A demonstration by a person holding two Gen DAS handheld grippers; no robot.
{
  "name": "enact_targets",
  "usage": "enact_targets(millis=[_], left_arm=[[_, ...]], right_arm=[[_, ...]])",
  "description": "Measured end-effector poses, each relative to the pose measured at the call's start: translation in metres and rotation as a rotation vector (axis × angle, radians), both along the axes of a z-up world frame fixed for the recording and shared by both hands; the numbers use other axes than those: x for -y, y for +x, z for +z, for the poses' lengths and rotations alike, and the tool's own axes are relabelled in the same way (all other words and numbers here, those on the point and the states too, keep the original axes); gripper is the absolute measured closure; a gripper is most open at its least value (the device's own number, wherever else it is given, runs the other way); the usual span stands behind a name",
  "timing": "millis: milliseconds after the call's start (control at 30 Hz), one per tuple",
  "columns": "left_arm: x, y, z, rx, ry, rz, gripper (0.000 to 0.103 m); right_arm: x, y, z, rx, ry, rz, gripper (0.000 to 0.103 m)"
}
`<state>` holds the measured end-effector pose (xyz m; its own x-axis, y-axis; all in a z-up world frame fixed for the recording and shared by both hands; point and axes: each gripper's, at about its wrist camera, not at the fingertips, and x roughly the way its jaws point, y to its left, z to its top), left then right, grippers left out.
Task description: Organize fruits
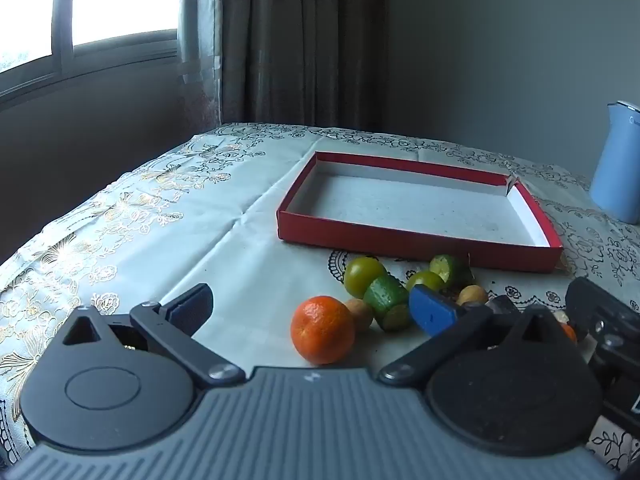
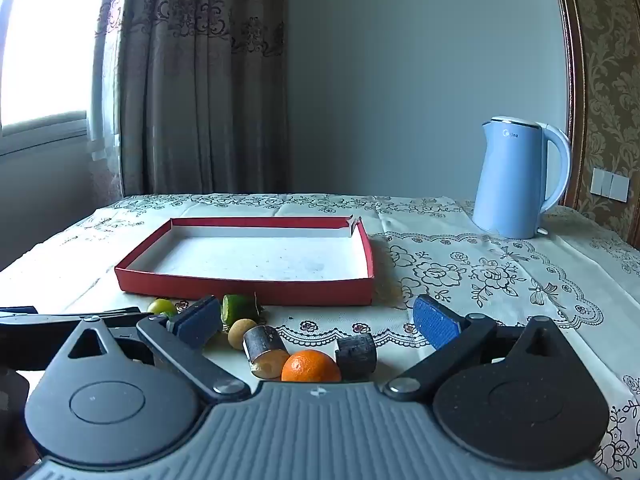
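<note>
A shallow red box [image 1: 416, 242] with a white inside lies empty on the table; it also shows in the right wrist view [image 2: 244, 291]. In front of it lie fruits: an orange mandarin [image 1: 322, 329], green limes [image 1: 363, 277], cut green pieces [image 1: 386, 296] and small brown longans [image 1: 472, 294]. My left gripper [image 1: 312, 307] is open, low over the table, with the mandarin between its fingers. My right gripper [image 2: 316, 322] is open above another mandarin [image 2: 310, 367] and two dark cut pieces [image 2: 264, 344], with a lime piece [image 2: 236, 309] beyond its left finger.
A light blue electric kettle [image 2: 520, 178] stands at the back right of the table. The table has a white floral lace cloth [image 2: 480, 272]. A curtain [image 2: 200, 80] and window are behind the table. The right gripper's body shows in the left wrist view [image 1: 600, 320].
</note>
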<state>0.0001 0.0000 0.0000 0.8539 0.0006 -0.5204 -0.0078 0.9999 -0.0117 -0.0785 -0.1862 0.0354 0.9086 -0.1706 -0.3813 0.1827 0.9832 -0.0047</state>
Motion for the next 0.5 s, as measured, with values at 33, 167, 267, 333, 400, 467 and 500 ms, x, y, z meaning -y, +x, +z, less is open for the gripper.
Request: enact_targets(millis=[33, 167, 267, 333, 400, 467, 500], left_arm=[[0.0, -0.0006, 0.0, 0.018, 0.001, 0.0, 0.0], [-0.0018, -0.0003, -0.0002, 0.006, -0.008, 0.004, 0.0], [-0.005, 0.0001, -0.0011, 0.004, -0.019, 0.007, 0.0], [-0.0056, 0.0008, -0.0024, 0.002, -0.017, 0.011, 0.0], [-0.0069, 0.0003, -0.0025, -0.001, -0.023, 0.008, 0.0], [-0.0038, 0.0008, -0.0024, -0.006, -0.011, 0.01, 0.0], [-0.0044, 0.0004, -0.0026, -0.005, -0.012, 0.01, 0.0]], right_arm=[[0.0006, -0.0001, 0.0, 0.004, 0.004, 0.0, 0.0], [0.0025, 0.0003, 0.0002, -0.006, 0.007, -0.001, 0.0], [0.0037, 0.0003, 0.0004, -0.005, 0.007, -0.002, 0.0], [0.0025, -0.0021, 0.005, -0.005, 0.008, -0.003, 0.0], [0.0011, -0.0014, 0.0066, -0.004, 0.01, -0.002, 0.0], [0.0012, -0.0019, 0.0062, -0.002, 0.012, -0.002, 0.0], [0.0007, -0.0018, 0.0042, -0.002, 0.013, -0.002, 0.0]])
